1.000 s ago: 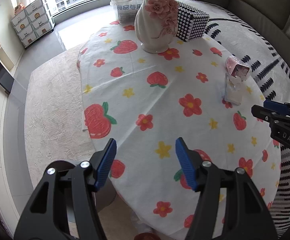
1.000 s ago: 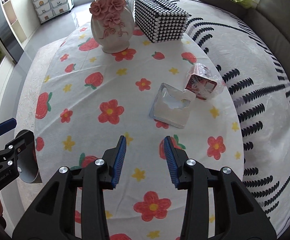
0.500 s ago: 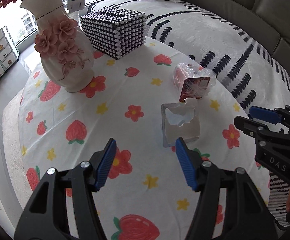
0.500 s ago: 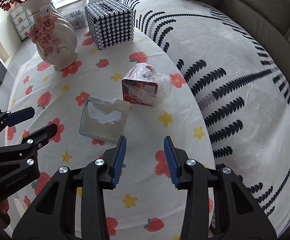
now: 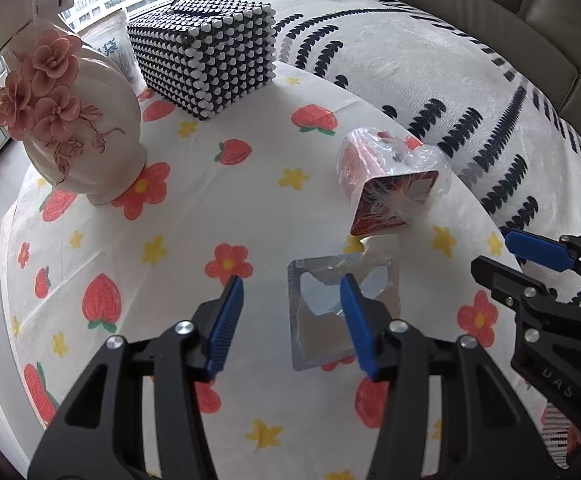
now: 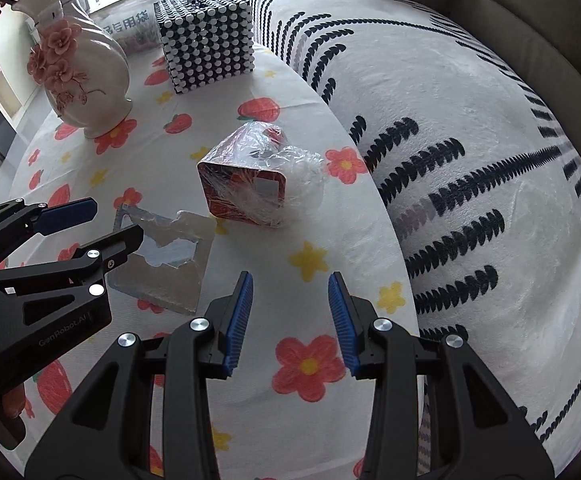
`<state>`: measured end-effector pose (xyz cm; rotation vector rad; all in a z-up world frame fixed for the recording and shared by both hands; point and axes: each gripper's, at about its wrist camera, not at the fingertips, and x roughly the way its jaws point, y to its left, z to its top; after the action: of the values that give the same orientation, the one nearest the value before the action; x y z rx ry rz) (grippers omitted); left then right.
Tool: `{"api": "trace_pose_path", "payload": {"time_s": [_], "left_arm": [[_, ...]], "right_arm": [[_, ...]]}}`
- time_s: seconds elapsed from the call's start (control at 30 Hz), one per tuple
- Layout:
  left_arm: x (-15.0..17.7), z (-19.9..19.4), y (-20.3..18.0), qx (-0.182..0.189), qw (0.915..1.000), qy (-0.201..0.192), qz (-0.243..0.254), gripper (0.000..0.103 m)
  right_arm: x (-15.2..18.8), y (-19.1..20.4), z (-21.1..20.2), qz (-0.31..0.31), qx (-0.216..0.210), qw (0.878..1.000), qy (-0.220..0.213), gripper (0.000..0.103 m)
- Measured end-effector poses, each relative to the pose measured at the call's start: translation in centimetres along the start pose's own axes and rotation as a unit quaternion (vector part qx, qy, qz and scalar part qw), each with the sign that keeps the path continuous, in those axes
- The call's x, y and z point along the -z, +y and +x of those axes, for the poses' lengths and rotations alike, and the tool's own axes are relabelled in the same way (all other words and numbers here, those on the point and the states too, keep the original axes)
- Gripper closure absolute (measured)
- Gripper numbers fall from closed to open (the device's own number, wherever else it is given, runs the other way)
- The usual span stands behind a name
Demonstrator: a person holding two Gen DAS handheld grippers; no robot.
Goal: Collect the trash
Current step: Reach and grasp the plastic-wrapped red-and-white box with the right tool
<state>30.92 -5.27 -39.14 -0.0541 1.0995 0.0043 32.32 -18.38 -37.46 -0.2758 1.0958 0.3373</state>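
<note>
On the round table with its strawberry-and-flower cloth (image 5: 178, 216) stand one white flowered vase (image 5: 78, 140) and one black-and-white studded box (image 5: 206, 44). Two pieces of trash lie right of the vase: one red plastic-wrapped carton (image 6: 250, 184) and, just beside it, one flat torn silver wrapper (image 5: 338, 312). The left gripper (image 5: 290, 316) and right gripper (image 6: 289, 312) both gape wide, empty.

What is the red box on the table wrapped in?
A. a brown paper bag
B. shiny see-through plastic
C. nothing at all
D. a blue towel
B. The red box has crinkly clear plastic film stretched over it, bunched up on its far side, as it sits on the flowered tablecloth ahead of the open right tongs.
</note>
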Motion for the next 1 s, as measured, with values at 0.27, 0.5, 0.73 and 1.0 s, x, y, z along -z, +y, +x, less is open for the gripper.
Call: {"api": "trace_pose_path", "payload": {"time_s": [0.27, 0.5, 0.73, 1.0], "left_arm": [[0.6, -0.3, 0.2, 0.029, 0.9995, 0.007, -0.011, 0.094], [1.4, -2.7, 1.7, 0.019, 0.9998, -0.004, -0.008, 0.098], [1.9, -3.0, 3.9, 0.007, 0.9997, -0.006, -0.021, 0.098], [1.5, -1.9, 4.5, -0.004, 0.9996, -0.011, -0.026, 0.097]], "right_arm": [[-0.5, 0.1, 0.3, -0.010, -0.003, 1.000, -0.003, 0.065], [-1.9, 0.9, 0.7, -0.015, -0.002, 1.000, -0.013, 0.065], [-3.4, 1.4, 3.4, -0.019, 0.012, 1.000, -0.018, 0.065], [-4.9, 1.2, 6.0, -0.020, 0.004, 1.000, -0.023, 0.065]]}}
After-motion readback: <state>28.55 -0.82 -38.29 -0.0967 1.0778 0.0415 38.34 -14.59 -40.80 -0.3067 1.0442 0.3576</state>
